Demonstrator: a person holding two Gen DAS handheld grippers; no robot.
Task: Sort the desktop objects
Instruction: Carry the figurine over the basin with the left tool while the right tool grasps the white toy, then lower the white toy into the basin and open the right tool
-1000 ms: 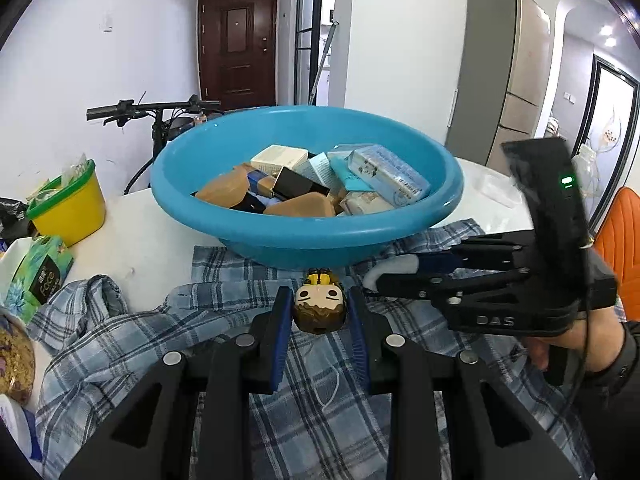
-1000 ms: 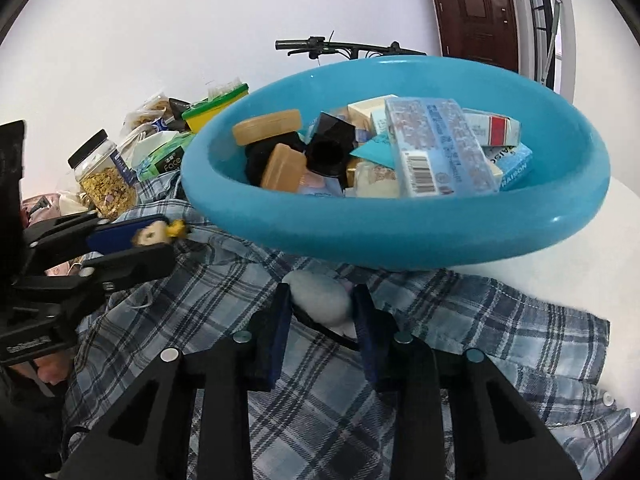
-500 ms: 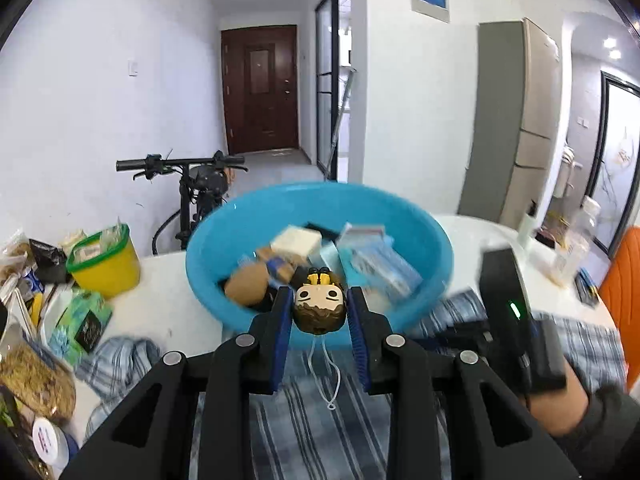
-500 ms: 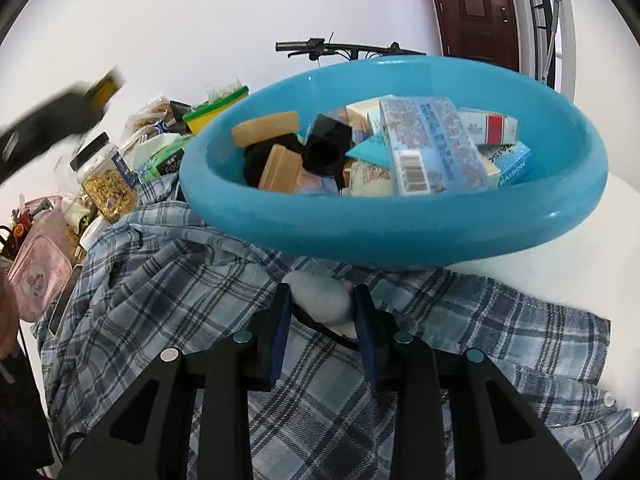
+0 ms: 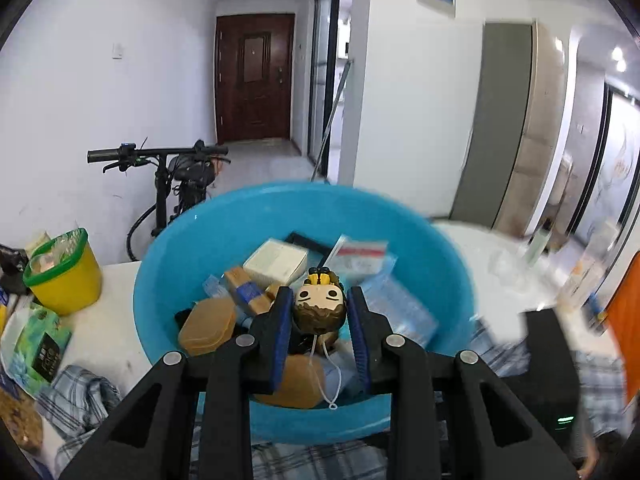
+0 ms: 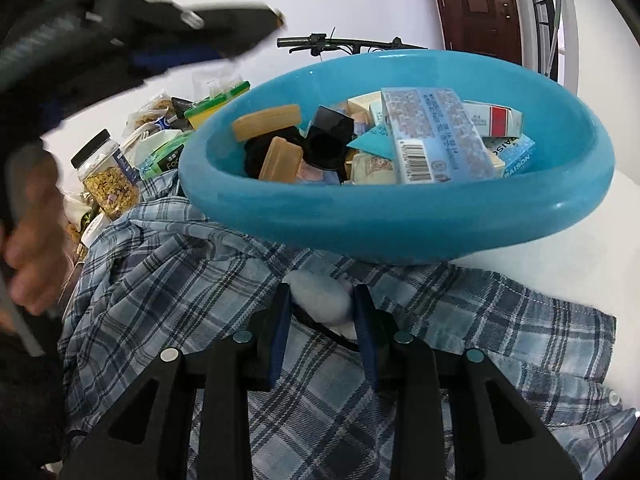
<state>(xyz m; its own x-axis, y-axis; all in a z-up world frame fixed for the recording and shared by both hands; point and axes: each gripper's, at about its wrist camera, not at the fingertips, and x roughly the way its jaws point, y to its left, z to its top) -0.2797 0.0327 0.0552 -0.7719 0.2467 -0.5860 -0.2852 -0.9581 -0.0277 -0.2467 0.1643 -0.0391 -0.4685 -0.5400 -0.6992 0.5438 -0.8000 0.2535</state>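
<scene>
My left gripper (image 5: 320, 300) is shut on a small brown-haired figurine (image 5: 319, 307) with a white cord, held above the blue basin (image 5: 168, 280). The basin holds boxes, soap bars and packets, and also shows in the right wrist view (image 6: 400, 220). My right gripper (image 6: 322, 300) is shut on a pale grey rounded object (image 6: 318, 294), low over the blue plaid shirt (image 6: 180, 280), just in front of the basin. The left gripper shows blurred, high at the left in the right wrist view (image 6: 276, 20).
A yellow tub with a green rim (image 5: 64, 272), a green packet (image 5: 38, 344) and a cereal jar (image 6: 106, 176) stand left of the basin. White table (image 6: 580, 248) lies to the right. A bicycle (image 5: 176, 176) stands behind.
My left gripper has risen from the shirt and moved forward over the basin, still holding the figurine. My right gripper has stayed in place with its object.
</scene>
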